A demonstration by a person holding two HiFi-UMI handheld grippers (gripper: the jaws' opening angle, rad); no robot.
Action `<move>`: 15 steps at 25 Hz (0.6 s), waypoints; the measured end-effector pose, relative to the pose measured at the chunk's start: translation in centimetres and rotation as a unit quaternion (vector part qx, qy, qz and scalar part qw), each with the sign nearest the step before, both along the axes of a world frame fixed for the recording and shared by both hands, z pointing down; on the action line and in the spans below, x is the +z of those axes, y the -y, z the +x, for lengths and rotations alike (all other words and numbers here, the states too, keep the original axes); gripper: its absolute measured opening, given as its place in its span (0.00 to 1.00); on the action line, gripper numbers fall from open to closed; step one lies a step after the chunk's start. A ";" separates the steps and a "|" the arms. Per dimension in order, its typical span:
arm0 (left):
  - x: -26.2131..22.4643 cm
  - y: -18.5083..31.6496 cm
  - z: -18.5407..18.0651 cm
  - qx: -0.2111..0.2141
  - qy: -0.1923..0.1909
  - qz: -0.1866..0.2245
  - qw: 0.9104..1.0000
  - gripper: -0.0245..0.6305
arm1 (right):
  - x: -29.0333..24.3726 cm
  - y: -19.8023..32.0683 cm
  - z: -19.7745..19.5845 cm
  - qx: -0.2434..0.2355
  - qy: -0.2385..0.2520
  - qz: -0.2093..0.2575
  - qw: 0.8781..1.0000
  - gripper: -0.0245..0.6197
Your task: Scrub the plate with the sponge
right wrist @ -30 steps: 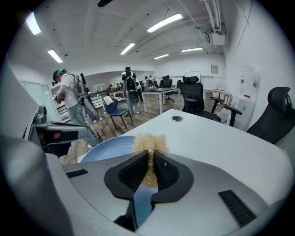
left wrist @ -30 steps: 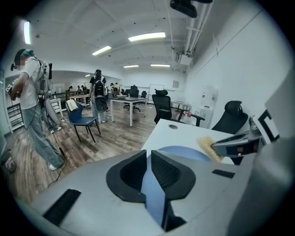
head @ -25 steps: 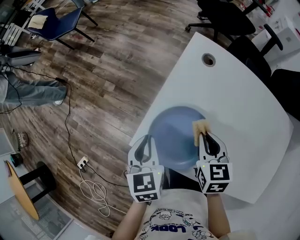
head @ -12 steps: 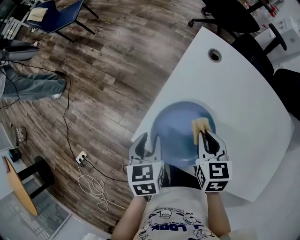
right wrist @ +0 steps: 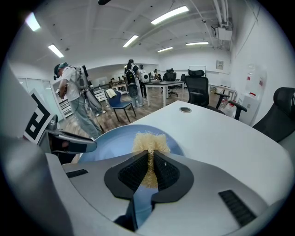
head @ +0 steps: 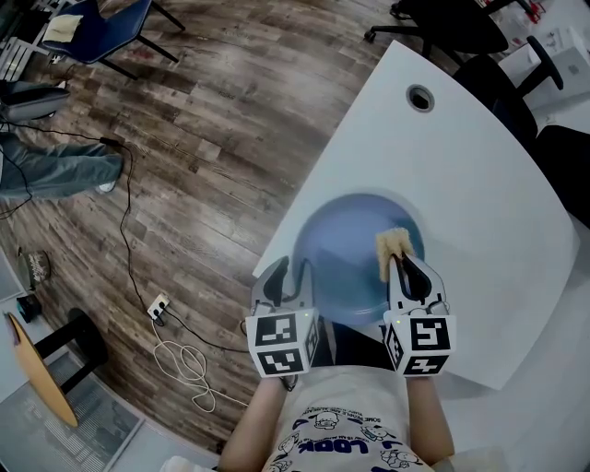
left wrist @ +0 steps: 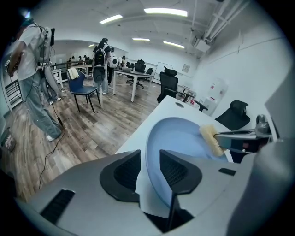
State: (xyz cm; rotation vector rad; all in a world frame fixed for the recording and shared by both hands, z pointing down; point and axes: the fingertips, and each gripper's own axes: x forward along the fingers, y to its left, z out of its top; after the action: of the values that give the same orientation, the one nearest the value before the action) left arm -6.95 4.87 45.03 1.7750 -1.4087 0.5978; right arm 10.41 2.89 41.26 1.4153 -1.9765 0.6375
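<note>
A round blue plate (head: 346, 249) lies at the near corner of the white table (head: 479, 184), its near edge out past the table's edge. My left gripper (head: 289, 275) holds the plate's left near rim between its jaws; in the left gripper view the rim (left wrist: 150, 156) runs through the left gripper (left wrist: 150, 162). My right gripper (head: 412, 273) is shut on a yellow sponge (head: 391, 250), which rests on the right part of the plate. In the right gripper view the sponge (right wrist: 150, 140) sticks out past the right gripper (right wrist: 150, 163) over the plate (right wrist: 110, 143).
A round cable hole (head: 419, 97) sits in the table's far end. Black office chairs (head: 516, 83) stand beyond the table. Left of it are wooden floor, cables (head: 184, 369) and a blue chair (head: 101, 28). People stand across the room (left wrist: 32, 78).
The head view has shifted a little. Both grippers keep their hold, and the sponge stays on the right part of the plate with hardly any movement.
</note>
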 end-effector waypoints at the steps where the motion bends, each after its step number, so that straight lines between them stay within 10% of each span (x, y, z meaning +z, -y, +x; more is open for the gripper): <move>1: 0.2 0.1 0.0 -0.001 -0.002 0.000 1.000 0.24 | 0.1 -0.1 -0.1 0.000 0.000 -0.001 1.000 0.11; 15: 1.4 0.4 -0.2 0.007 0.010 -0.016 1.000 0.09 | 0.9 0.1 -0.2 0.002 -0.002 -0.011 1.000 0.11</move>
State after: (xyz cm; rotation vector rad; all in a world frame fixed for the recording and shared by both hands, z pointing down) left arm -7.19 4.48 46.44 1.7601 -1.3924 0.6433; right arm 10.25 2.79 42.14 1.4065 -1.9586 0.6571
